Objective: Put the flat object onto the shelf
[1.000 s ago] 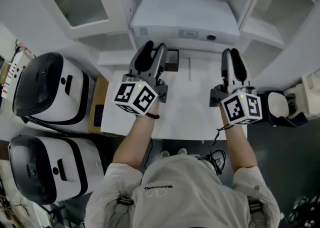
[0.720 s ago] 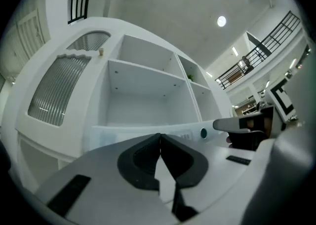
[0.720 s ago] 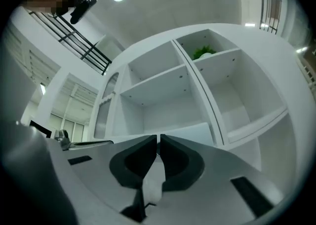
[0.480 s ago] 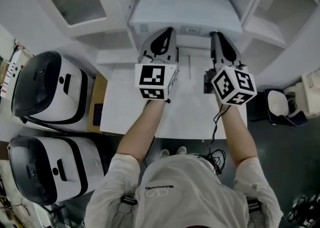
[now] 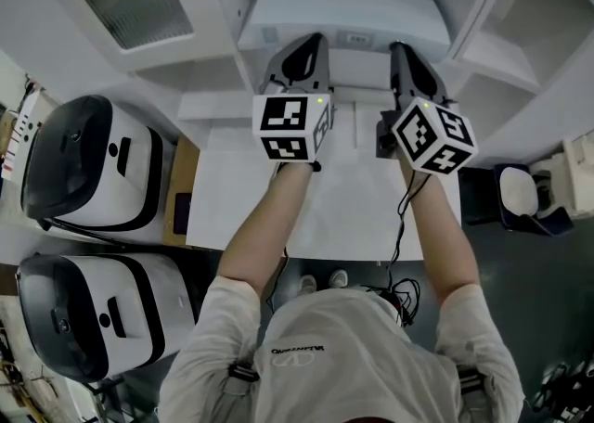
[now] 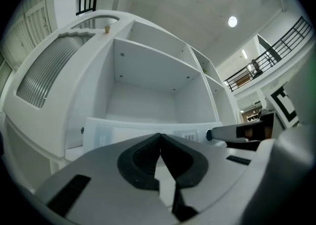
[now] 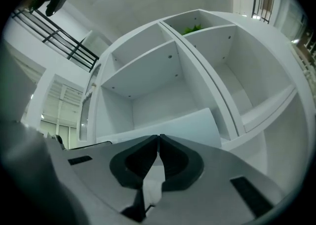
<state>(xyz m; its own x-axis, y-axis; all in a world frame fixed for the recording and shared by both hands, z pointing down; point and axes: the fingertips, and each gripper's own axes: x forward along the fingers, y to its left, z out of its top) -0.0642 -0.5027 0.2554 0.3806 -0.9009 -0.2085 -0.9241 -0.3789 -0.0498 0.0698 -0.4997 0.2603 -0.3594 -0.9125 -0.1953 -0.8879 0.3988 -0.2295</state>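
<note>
The flat object (image 5: 339, 15) is a wide white slab with a small label and a round knob on its near face. It lies in the middle bay of the white shelf (image 5: 218, 13), sticking out toward me. My left gripper (image 5: 313, 41) is shut, its tips at the slab's near edge, left of the label. The right gripper (image 5: 397, 46) is also shut, against the same edge near the knob. In the left gripper view the pads (image 6: 143, 162) meet with nothing between them, the slab (image 6: 123, 129) just beyond. The right gripper view shows shut jaws before the slab (image 7: 190, 123).
A white table (image 5: 343, 208) lies under my forearms. Two white and black appliances (image 5: 88, 166) (image 5: 88, 319) stand at the left beside a brown box (image 5: 184, 189). Empty shelf bays (image 7: 143, 88) open above the slab. A dark seat with a white pad (image 5: 515, 198) is at the right.
Both grippers moved forward from over the table to the slab's near edge and drew closer together. The left jaws, open a second ago, closed.
</note>
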